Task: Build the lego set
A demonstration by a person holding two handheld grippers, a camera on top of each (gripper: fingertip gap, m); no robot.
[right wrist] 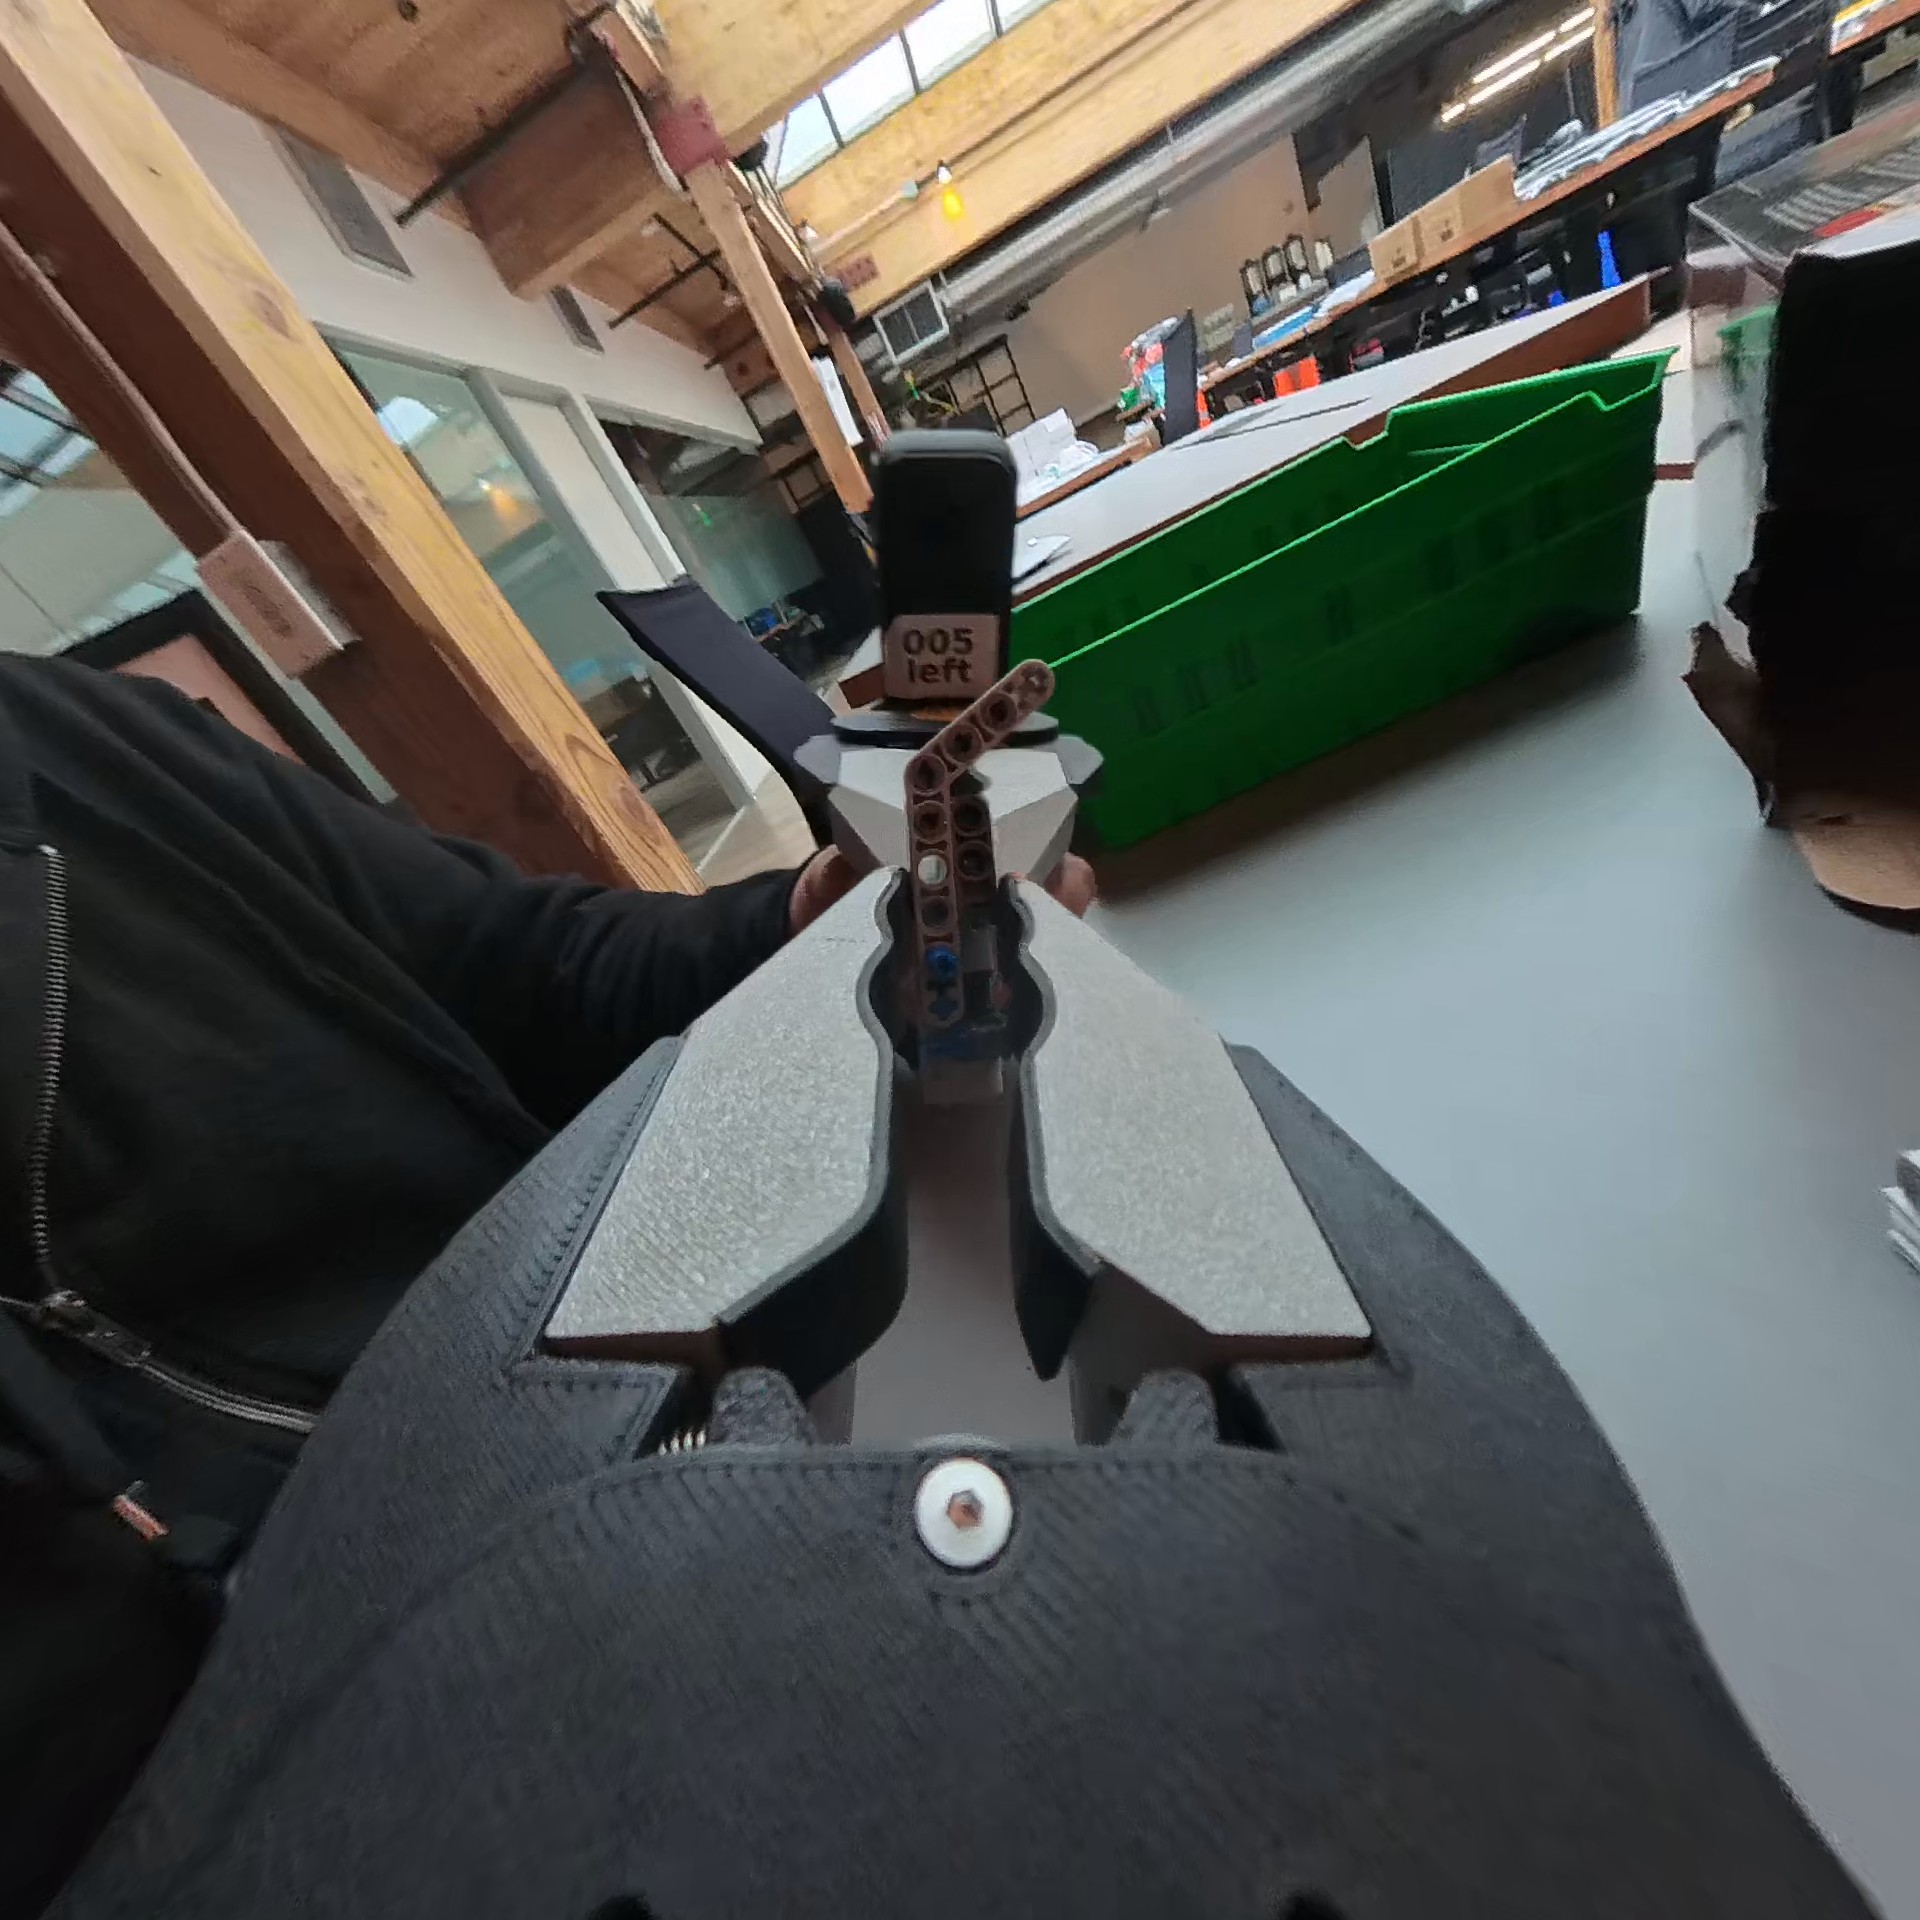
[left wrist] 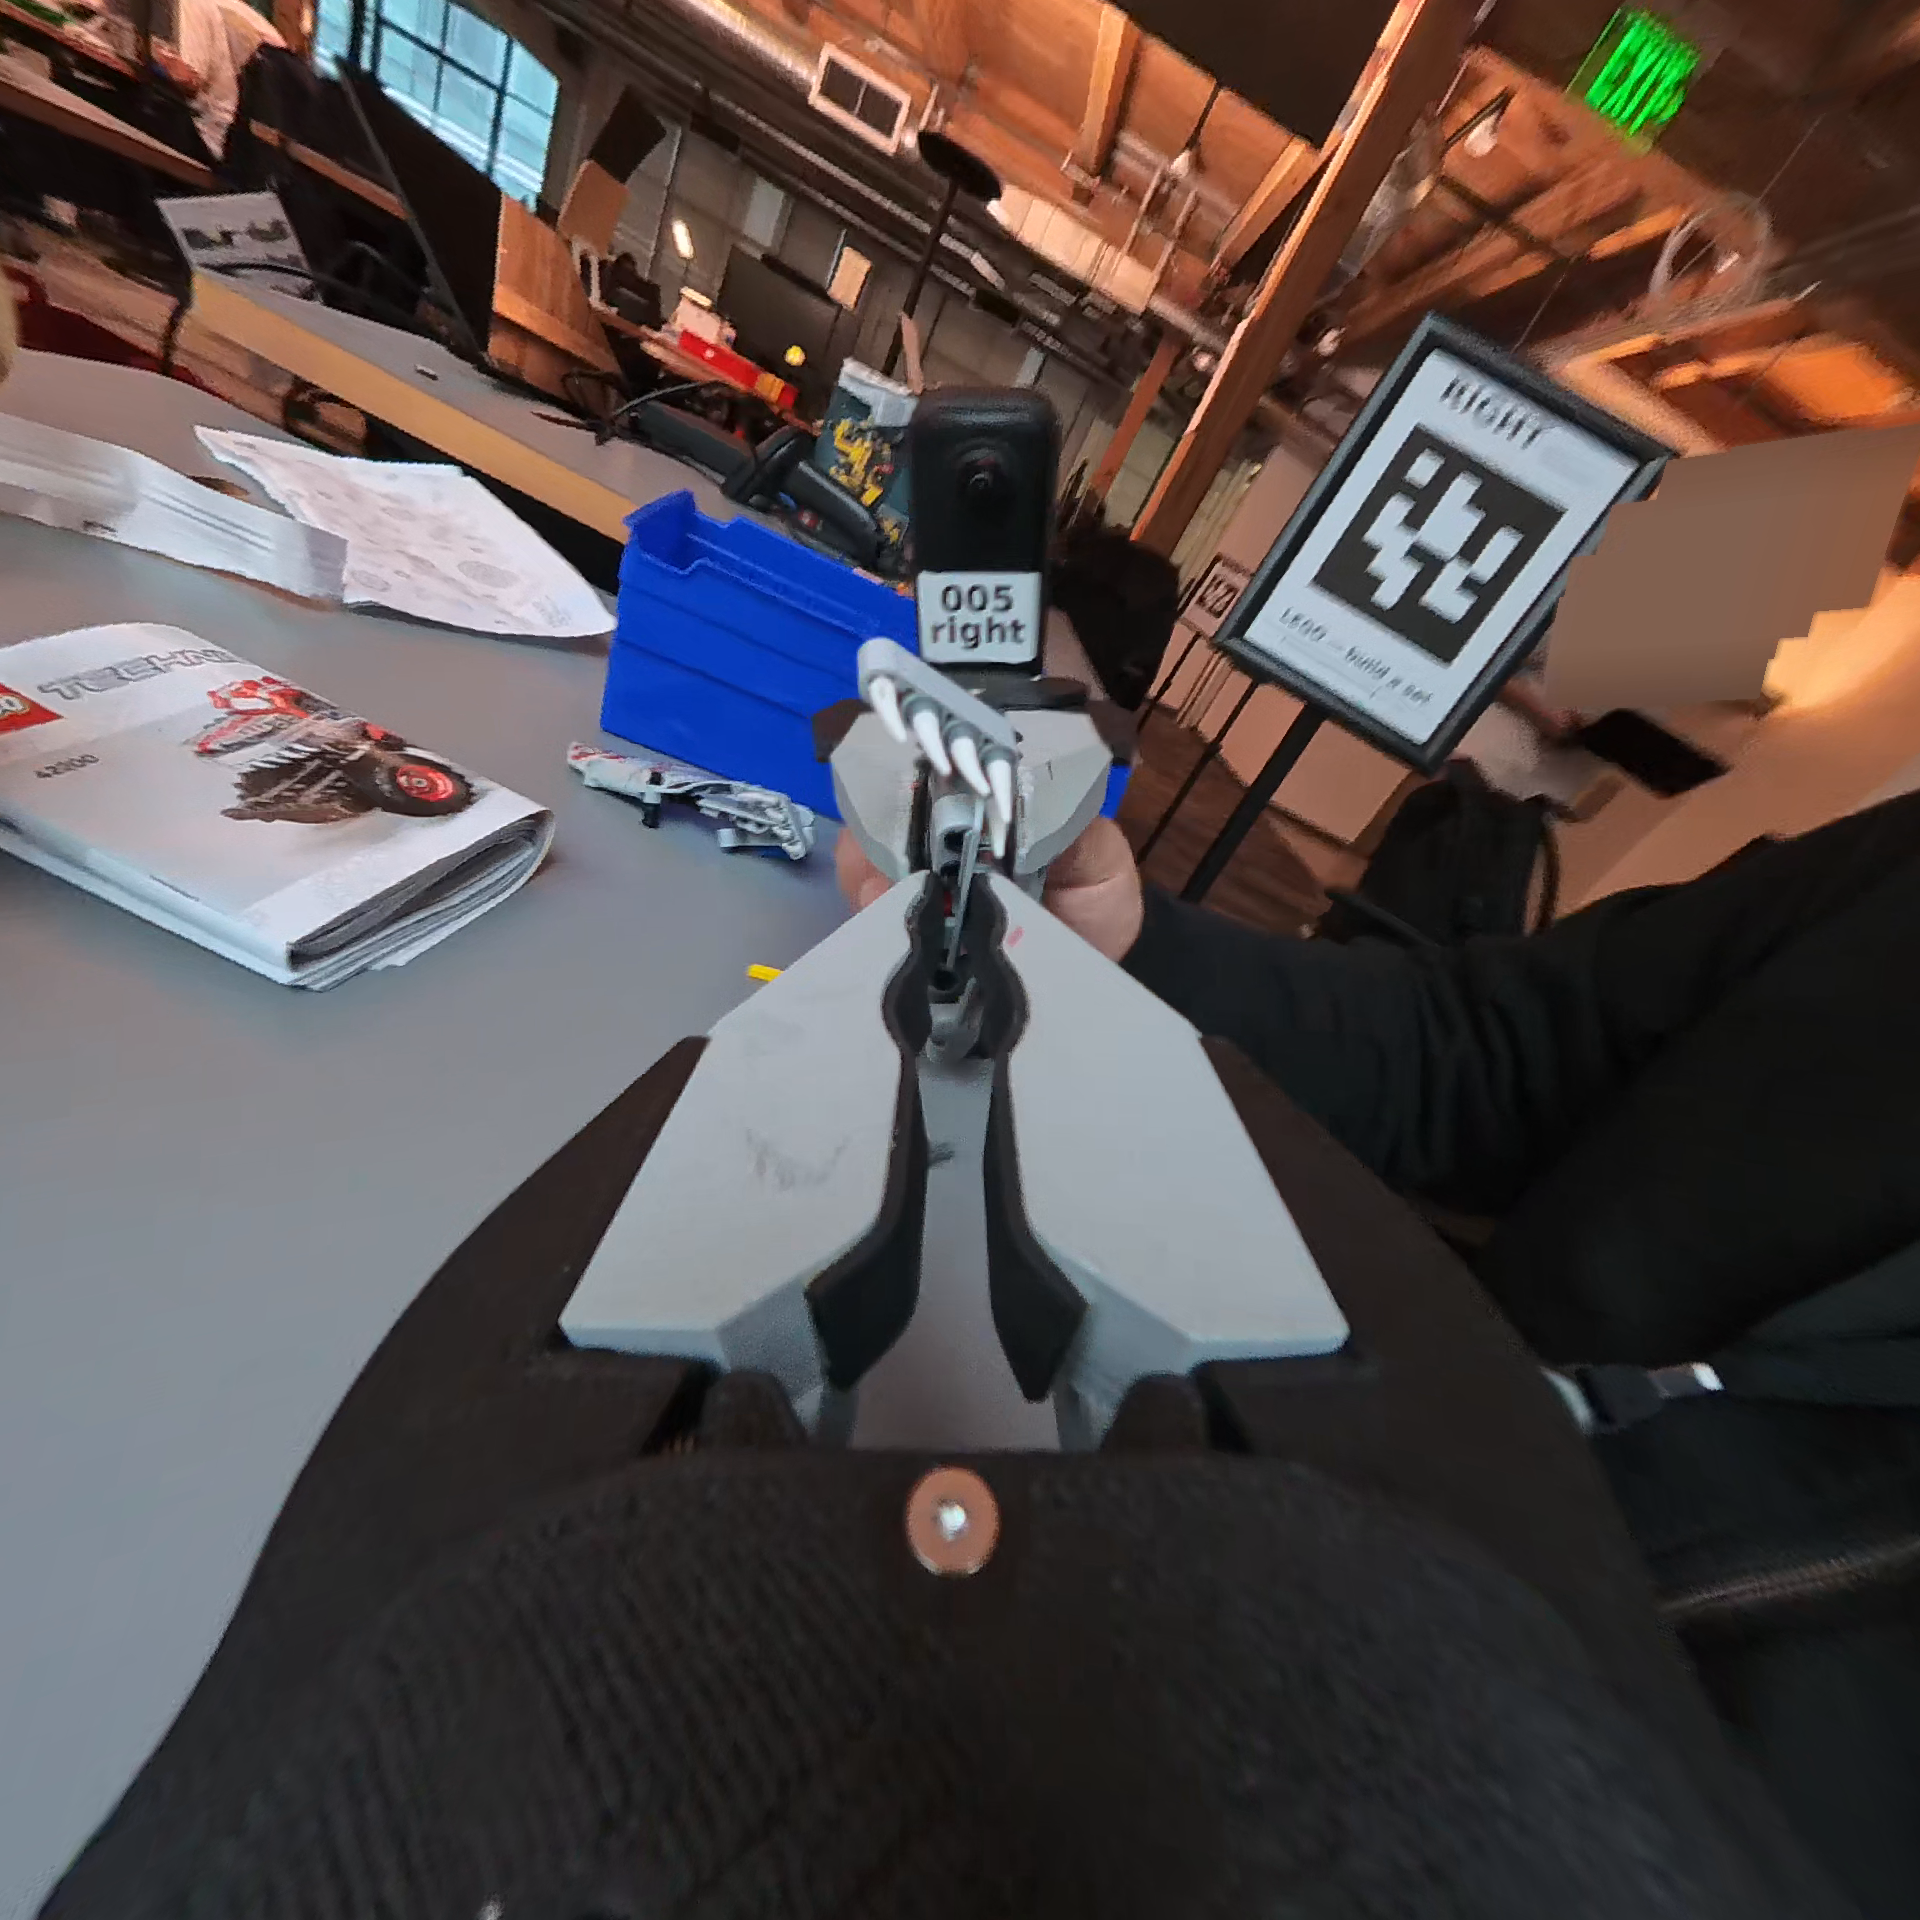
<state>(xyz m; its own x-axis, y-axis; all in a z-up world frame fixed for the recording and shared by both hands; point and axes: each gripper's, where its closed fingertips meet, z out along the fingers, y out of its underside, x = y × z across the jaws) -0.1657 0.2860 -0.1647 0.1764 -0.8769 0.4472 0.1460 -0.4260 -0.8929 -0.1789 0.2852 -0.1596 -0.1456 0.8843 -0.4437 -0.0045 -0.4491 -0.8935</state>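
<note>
left wrist view first: our left gripper (left wrist: 951, 961) has its fingers drawn nearly together, pinching the lower end of a small grey lego assembly (left wrist: 951, 790) whose bent beam carries a row of white teeth (left wrist: 961, 753). the right gripper (left wrist: 966, 821) faces us, tip to tip with ours, its jaws also closed in on the same piece. in the right wrist view that gripper (right wrist: 951, 971) clamps the stacked beams (right wrist: 945, 831), with a blue pin (right wrist: 940, 961) showing between its fingers. so the assembly hangs in the air between both tools, above the grey table (left wrist: 312, 1143).

we judge the step to be seating or adjusting one part on the assembly. to do it well, we would keep one grip firm and steady, push straight along the pin's line, and avoid twisting, since the toothed beam sticks out unsupported.

as for writing: each gripper's camera carries a small label, a framed sign with a black-and-white marker (left wrist: 1439, 540) stands behind, and a folded instruction booklet (left wrist: 249, 800) lies near a blue bin (left wrist: 727, 644). we leave their words unread.
</note>
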